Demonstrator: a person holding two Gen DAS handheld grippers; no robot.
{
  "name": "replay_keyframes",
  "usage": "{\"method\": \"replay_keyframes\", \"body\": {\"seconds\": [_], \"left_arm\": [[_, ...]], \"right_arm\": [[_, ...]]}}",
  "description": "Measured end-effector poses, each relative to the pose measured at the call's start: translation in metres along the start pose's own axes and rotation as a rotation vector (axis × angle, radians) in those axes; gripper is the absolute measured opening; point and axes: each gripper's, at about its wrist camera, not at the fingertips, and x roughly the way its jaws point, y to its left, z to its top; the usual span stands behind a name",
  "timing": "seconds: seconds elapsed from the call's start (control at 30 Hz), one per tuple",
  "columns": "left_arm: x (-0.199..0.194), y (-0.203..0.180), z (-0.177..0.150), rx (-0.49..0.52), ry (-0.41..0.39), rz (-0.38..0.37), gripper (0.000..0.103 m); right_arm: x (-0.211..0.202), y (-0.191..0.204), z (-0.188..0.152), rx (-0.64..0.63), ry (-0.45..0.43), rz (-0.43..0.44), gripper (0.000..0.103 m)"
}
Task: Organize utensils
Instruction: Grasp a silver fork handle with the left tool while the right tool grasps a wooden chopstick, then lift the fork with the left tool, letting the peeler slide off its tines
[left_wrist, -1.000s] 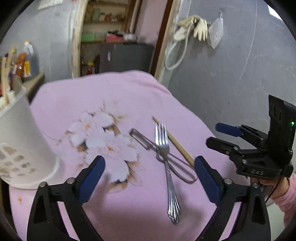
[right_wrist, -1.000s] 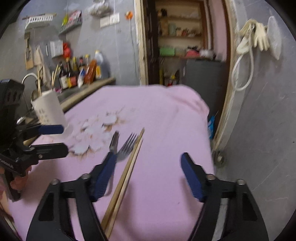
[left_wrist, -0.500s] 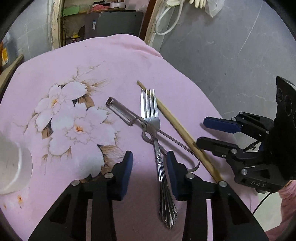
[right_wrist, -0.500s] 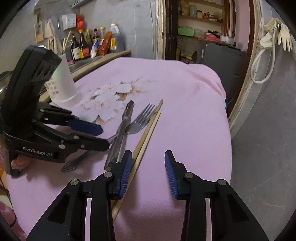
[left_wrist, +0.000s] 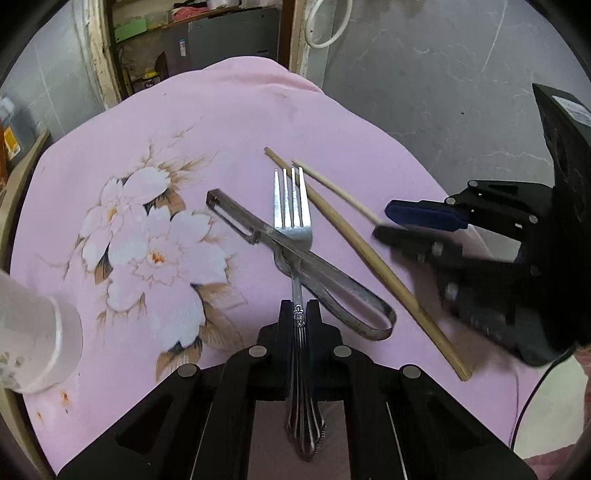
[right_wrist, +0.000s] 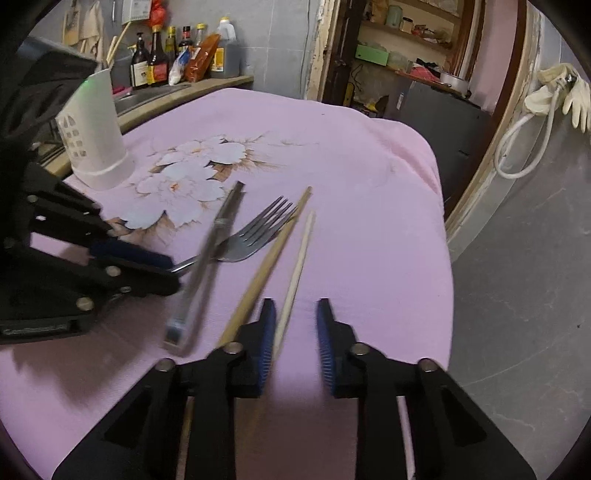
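Observation:
My left gripper (left_wrist: 298, 314) is shut on the handle of a silver fork (left_wrist: 291, 206), whose tines lie over a metal peeler (left_wrist: 295, 258) on the pink flowered cloth (left_wrist: 221, 110). Two wooden chopsticks lie right of the fork: one (left_wrist: 369, 258) flat on the cloth, the other (left_wrist: 332, 188) with its near end between the fingers of my right gripper (left_wrist: 388, 223). In the right wrist view my right gripper (right_wrist: 295, 325) is open, and the pale chopstick (right_wrist: 295, 273) runs between its pads beside the left one. The fork (right_wrist: 258, 232) and peeler (right_wrist: 207, 266) show there too.
A white perforated utensil holder (right_wrist: 94, 136) stands at the cloth's left side, also at the left edge of the left wrist view (left_wrist: 33, 339). Sauce bottles (right_wrist: 177, 55) line a counter behind it. The cloth drops off at the right to a grey floor (right_wrist: 517, 277).
My left gripper has moved forward and closed on the fork handle. My right gripper has moved in around one chopstick, which now lies apart from the other.

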Motion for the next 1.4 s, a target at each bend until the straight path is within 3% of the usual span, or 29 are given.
{"method": "replay_keyframes", "body": {"seconds": [0.23, 0.57, 1.13, 1.4], "left_arm": [[-0.015, 0.012, -0.011, -0.075, 0.022, -0.101, 0.004], [-0.044, 0.029, -0.048, -0.177, -0.008, -0.123, 0.004], [-0.083, 0.014, -0.091, -0.201, -0.007, -0.016, 0.004], [-0.077, 0.005, -0.08, -0.147, 0.017, 0.02, 0.009]], "right_arm": [[-0.003, -0.004, -0.002, -0.007, -0.001, -0.002, 0.005], [-0.004, -0.005, -0.006, -0.009, -0.012, 0.015, 0.004], [-0.002, 0.008, -0.004, -0.019, -0.017, 0.089, 0.004], [0.007, 0.013, 0.007, -0.038, 0.032, 0.106, 0.004]]}}
